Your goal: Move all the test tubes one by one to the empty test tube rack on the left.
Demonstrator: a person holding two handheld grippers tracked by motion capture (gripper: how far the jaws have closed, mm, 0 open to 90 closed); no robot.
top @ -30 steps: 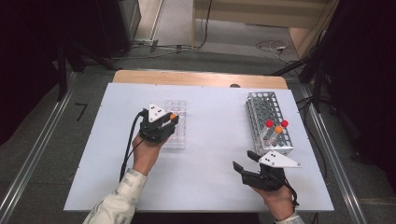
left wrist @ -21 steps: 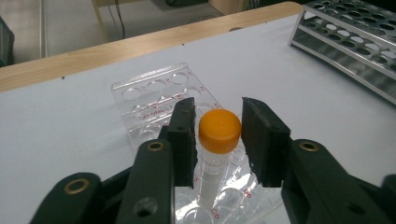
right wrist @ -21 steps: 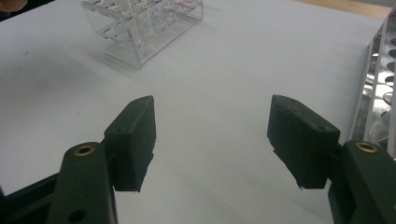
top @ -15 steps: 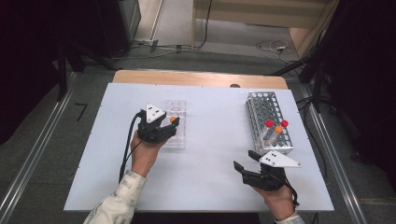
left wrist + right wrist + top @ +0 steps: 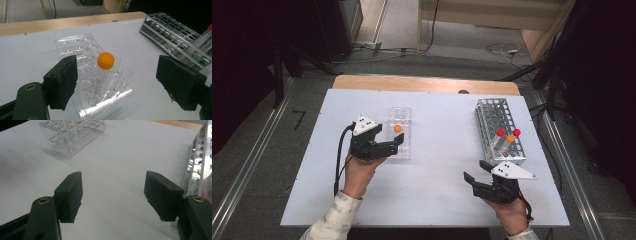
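— What does the tube look like from your end?

— I see an orange-capped tube (image 5: 103, 72) with a clear body, a pale band partway down and a rounded orange cap; it stands upright in a hole near the front edge of the clear rack (image 5: 92, 80), which sits left of centre on the white table (image 5: 437, 195); in the high view its cap is the orange dot (image 5: 397, 128) in that rack.

— And my left gripper?

— The left gripper (image 5: 115, 80) has just been opening; its jaws stand wide apart, one either side of the tube, and neither pad touches it; the tube rests in the rack alone. My right gripper (image 5: 113, 195) hangs over bare table with its jaws apart and nothing between them, just beside the metal rack (image 5: 499, 127).

— Anything I can't trust?

— The tube's foot blurs into the acrylic, so I cannot tell how deep it sits; the red markings on the clear rack are too small to read; the metal rack is cut off at the edge of both gripper views; its three capped tubes (image 5: 508, 137), two red and one orange, are tiny from above.
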